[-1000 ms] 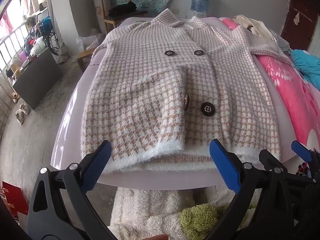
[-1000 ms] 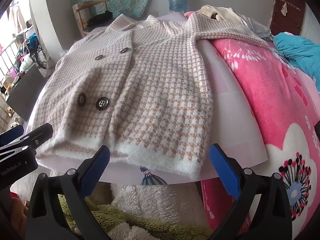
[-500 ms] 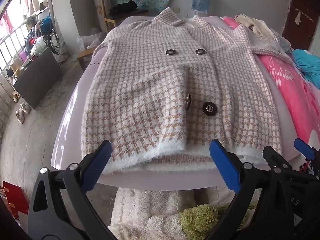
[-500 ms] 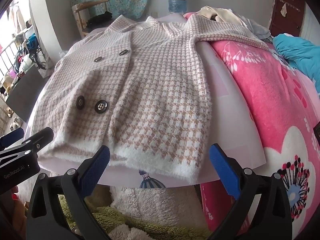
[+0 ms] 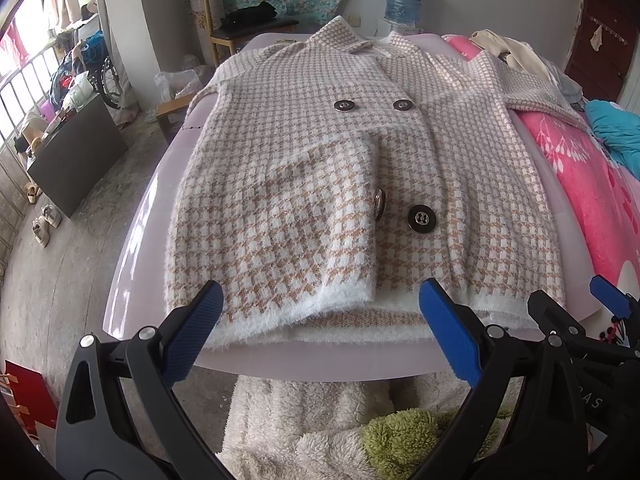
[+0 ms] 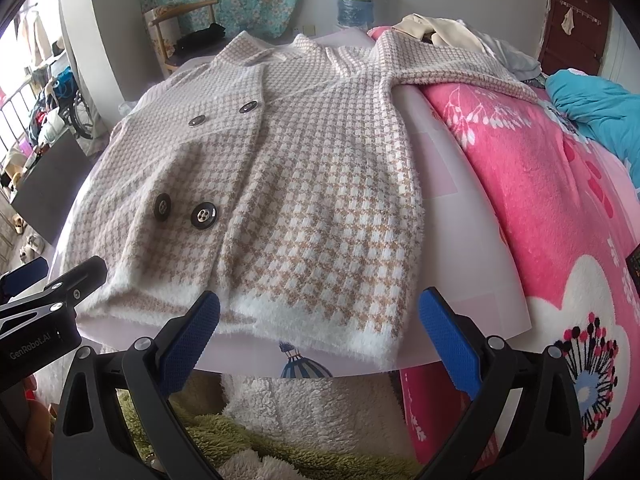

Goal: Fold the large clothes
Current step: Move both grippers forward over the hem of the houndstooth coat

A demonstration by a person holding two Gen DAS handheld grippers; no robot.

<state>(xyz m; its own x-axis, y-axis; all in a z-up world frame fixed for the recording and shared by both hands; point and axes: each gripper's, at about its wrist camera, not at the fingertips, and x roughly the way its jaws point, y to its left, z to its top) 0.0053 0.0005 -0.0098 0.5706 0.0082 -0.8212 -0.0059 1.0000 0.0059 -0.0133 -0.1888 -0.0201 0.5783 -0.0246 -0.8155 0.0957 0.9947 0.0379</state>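
coat [image 5: 304, 184]: checked, lies flat on the board [image 5: 136, 248], one sleeve folded over the front | my left gripper [image 5: 320, 332]: wide apart, empty, at the hem | my right gripper [image 5: 576, 312]: just beside, at the coat's corner | pink blanket [image 5: 592, 192] alongside

We are seeing a fuzzy knit coat [image 5: 304, 184] carrying 4 glossy dark buttons [image 5: 421, 219], lying on a smooth, slightly glossy board [image 5: 136, 248]. Both grippers [image 5: 316, 332] [image 6: 318, 330] are showing matt black plastic arms with textured blue pads [image 6: 188, 344]. The pink blanket [image 6: 552, 200] is looking plush.
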